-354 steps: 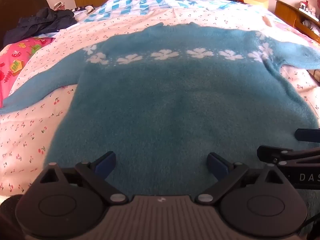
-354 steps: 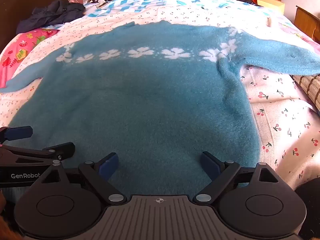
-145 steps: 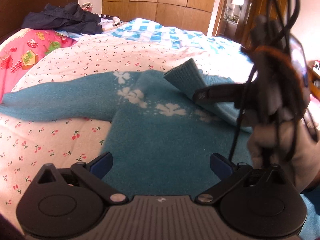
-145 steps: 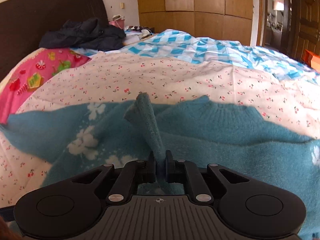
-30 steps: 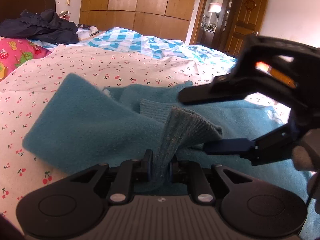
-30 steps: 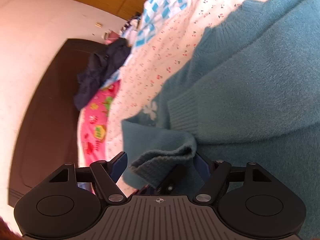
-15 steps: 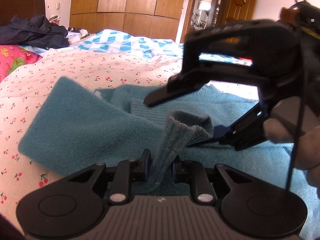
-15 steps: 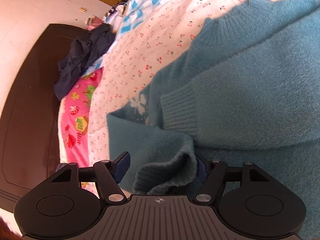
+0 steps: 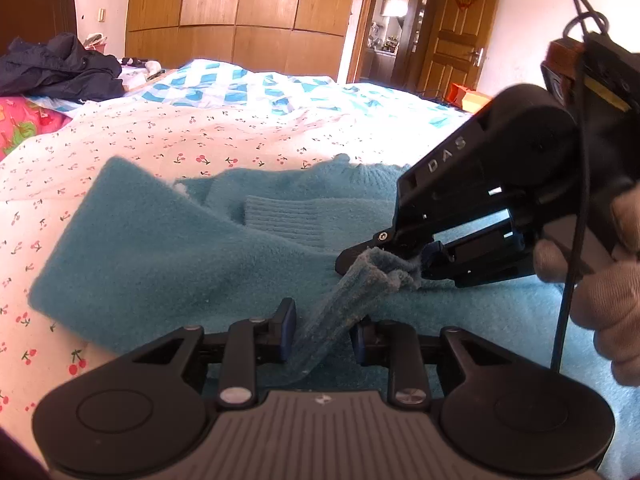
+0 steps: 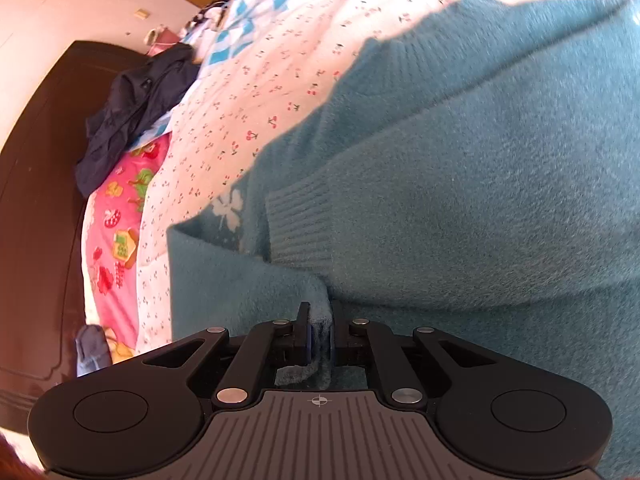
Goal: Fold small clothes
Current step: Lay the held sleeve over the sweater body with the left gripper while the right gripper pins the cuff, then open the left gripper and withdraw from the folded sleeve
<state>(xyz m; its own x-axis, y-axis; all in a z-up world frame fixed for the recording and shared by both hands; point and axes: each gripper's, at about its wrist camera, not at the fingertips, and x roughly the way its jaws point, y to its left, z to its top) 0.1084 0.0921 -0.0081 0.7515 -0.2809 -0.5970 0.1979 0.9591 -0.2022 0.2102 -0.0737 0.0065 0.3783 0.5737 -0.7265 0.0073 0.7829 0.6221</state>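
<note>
- The teal sweater (image 9: 168, 256) lies partly folded on the bed (image 9: 208, 140), over its cherry-print sheet, with 1 sleeve laid across the body and that sleeve's ribbed cuff (image 9: 288, 224) resting flat near the collar.
- A second ribbed cuff (image 9: 360, 284) is lifted off the sweater's body and stretches between the 2 grippers.
- The right gripper (image 10: 320, 340) is closing, its pads pressed on the end of this lifted cuff; in the left wrist view it comes in from the right of the sweater, carried by a gloved hand (image 9: 600, 280).
- The left gripper (image 9: 322, 332) sits at the sweater's near edge; its jaws are opening, and the cuff passes loosely between the blue pads with a gap showing on both sides.
- A white flower pattern (image 10: 228, 208) shows on the sweater just left of the flat cuff.
- Beyond the sweater's left side lie a pink printed pillow (image 10: 116, 240) and a dark jacket (image 10: 140, 104) against the headboard (image 10: 36, 200).
- Behind the sweater, a blue-and-white checked quilt (image 9: 248, 88) covers the far part of the bed, before wooden wardrobes (image 9: 240, 12).
</note>
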